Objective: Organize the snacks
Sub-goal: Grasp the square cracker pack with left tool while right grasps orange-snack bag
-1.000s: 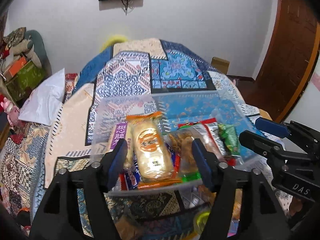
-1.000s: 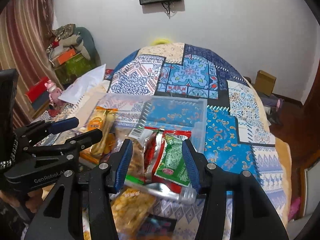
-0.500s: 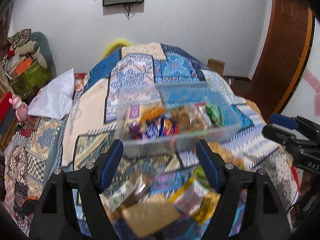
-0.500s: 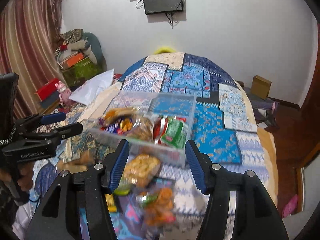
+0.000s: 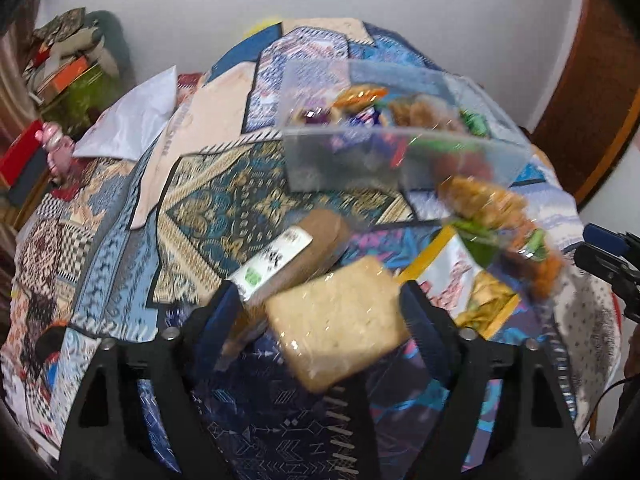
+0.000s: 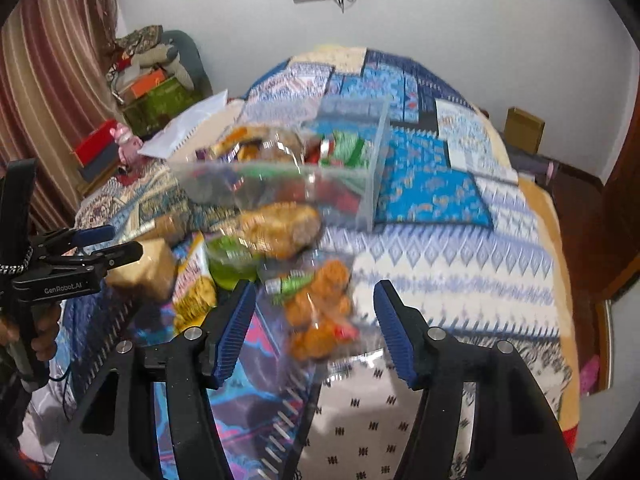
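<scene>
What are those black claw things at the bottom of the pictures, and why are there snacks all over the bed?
Those are two grabbing tools that a person holds, one in each hand. Each tool has a small camera that looks out along its two fingers, so each picture is taken from one tool.

The left claw has just been opening. A pale cracker pack lies between its fingers, not squeezed. The right claw has just been opening too, around a bag of orange snacks, and is not pinching it.

More loose packets lie on the patterned bedspread. Behind them stands a clear plastic box already holding several snacks. Nothing is held right now.
</scene>
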Action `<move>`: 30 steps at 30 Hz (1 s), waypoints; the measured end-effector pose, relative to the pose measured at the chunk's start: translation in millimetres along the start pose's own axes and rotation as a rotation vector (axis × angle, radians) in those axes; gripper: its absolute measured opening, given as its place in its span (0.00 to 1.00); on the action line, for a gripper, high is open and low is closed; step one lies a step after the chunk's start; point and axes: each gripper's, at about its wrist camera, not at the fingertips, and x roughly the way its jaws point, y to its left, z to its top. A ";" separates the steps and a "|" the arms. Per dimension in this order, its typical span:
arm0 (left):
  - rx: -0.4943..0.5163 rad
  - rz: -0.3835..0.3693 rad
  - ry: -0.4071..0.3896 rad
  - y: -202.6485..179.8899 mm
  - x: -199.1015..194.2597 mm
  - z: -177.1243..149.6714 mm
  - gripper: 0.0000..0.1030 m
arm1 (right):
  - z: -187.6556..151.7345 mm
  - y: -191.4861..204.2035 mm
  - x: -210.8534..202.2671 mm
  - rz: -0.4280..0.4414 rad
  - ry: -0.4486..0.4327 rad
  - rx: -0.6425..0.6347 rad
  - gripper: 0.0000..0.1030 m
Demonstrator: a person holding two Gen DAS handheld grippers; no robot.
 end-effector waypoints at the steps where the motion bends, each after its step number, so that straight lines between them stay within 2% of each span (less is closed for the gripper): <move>1: -0.001 0.001 0.003 -0.2 2.3 -1.7 0.84 | -2.9 -1.2 3.5 0.000 0.009 0.004 0.59; 4: 0.000 -0.004 -0.001 -3.8 6.6 -4.4 0.91 | -8.8 -4.5 13.6 0.003 0.035 0.011 0.59; 11: -0.013 -0.017 -0.003 -6.3 14.3 -3.5 0.96 | -11.9 -6.1 38.4 0.027 0.090 0.027 0.59; 19: -0.036 -0.021 -0.016 -5.9 13.9 -10.6 0.96 | -15.7 5.5 53.4 0.009 0.115 -0.016 0.60; 21: -0.047 -0.027 -0.012 -6.3 12.8 -13.3 0.96 | -16.7 5.2 51.5 0.013 0.108 -0.011 0.58; 22: -0.054 -0.032 -0.009 -6.6 11.7 -15.3 0.96 | -16.7 3.7 50.4 0.016 0.105 -0.003 0.51; 26: -0.070 -0.061 0.013 -7.2 10.0 -22.5 0.93 | -20.3 -1.4 45.1 0.042 0.099 0.027 0.47; 28: -0.077 -0.097 0.056 -8.3 15.6 -26.7 0.93 | -23.7 0.0 40.2 0.043 0.095 0.020 0.43; 30: -0.081 -0.084 0.069 -9.3 20.9 -30.2 0.89 | -25.7 1.7 37.2 0.040 0.091 0.017 0.43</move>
